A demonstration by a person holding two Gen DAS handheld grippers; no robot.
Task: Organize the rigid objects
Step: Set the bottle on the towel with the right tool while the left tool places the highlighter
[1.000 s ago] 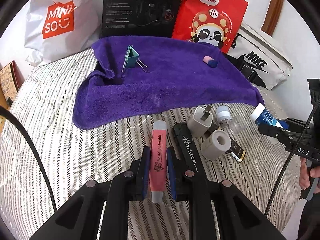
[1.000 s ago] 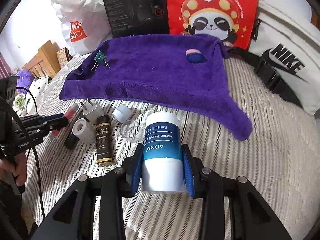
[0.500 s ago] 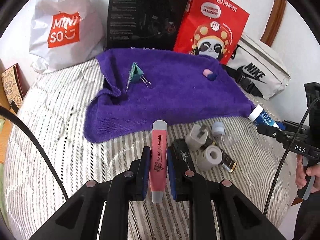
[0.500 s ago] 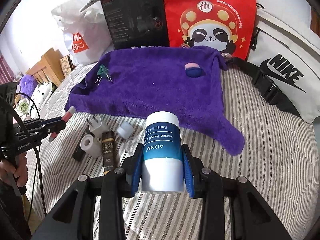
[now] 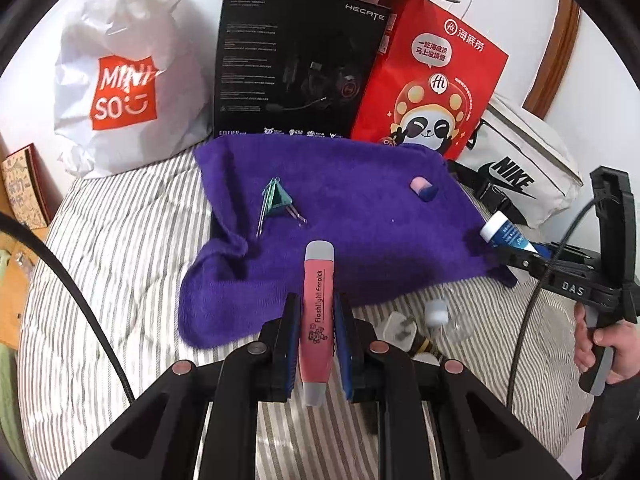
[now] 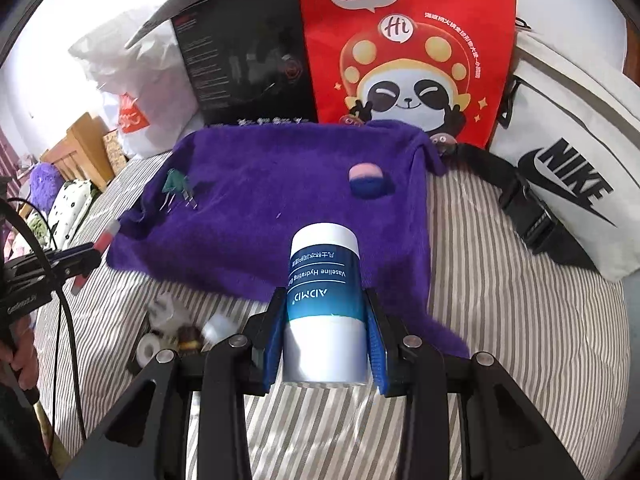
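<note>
My left gripper (image 5: pixel 317 322) is shut on a pink flashlight stick (image 5: pixel 317 312) with grey ends, held above the near edge of the purple towel (image 5: pixel 360 184). Between the blue pads of my right gripper (image 6: pixel 326 316) sits a blue-and-white Vaseline tube (image 6: pixel 325 280), clamped and hovering over the purple towel (image 6: pixel 280 184). A green binder clip (image 5: pixel 278 197) and a pink-and-blue eraser (image 5: pixel 423 189) lie on the towel. The right gripper with its tube (image 5: pixel 505 235) shows at the right of the left wrist view. Near the left edge of the right wrist view is the left gripper (image 6: pixel 86 258).
Leftover items lie on the striped bed below the towel: a white plug (image 5: pixel 400 326), a small white cap (image 5: pixel 435 312), a tape roll (image 6: pixel 150 346). A Minisо bag (image 5: pixel 120 80), black box (image 5: pixel 296 64), red panda bag (image 5: pixel 432 80) and Nike bag (image 5: pixel 520 168) line the back.
Both grippers have lifted their objects off the bed and moved forward toward the purple towel. The pile of leftover items has slid down and behind the fingers in both views.
</note>
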